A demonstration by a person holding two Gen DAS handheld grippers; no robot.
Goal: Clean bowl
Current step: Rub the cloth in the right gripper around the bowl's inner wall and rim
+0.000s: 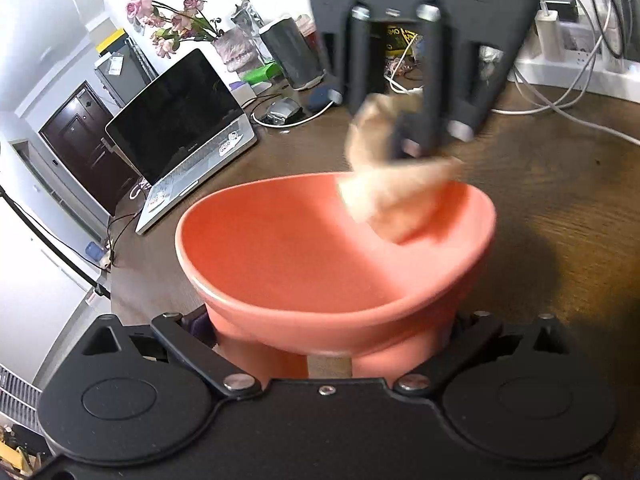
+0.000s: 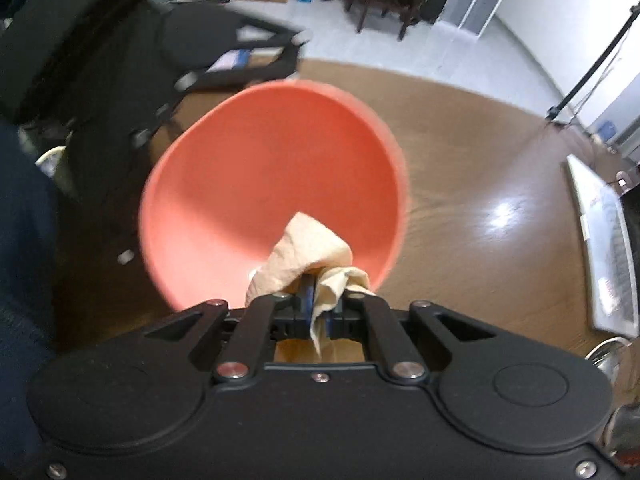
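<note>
A coral-pink bowl (image 1: 332,248) is held tilted above the brown wooden table. My left gripper (image 1: 330,344) is shut on the bowl's base, its jaws pressed to either side. My right gripper (image 2: 320,304) is shut on a crumpled beige cloth (image 2: 308,256) and holds it at the bowl's (image 2: 272,184) near rim, hanging into the bowl. In the left wrist view the right gripper (image 1: 412,140) comes down from above with the cloth (image 1: 396,192) at the bowl's far rim. The bowl's inside looks plain and dry.
An open laptop (image 1: 180,132) stands at the back left of the table (image 1: 560,208). Behind it are a vase of pink flowers (image 1: 176,24), a dark cylinder (image 1: 290,54), white cables (image 1: 560,96) and a power strip. In the right wrist view the laptop (image 2: 608,248) lies at the right.
</note>
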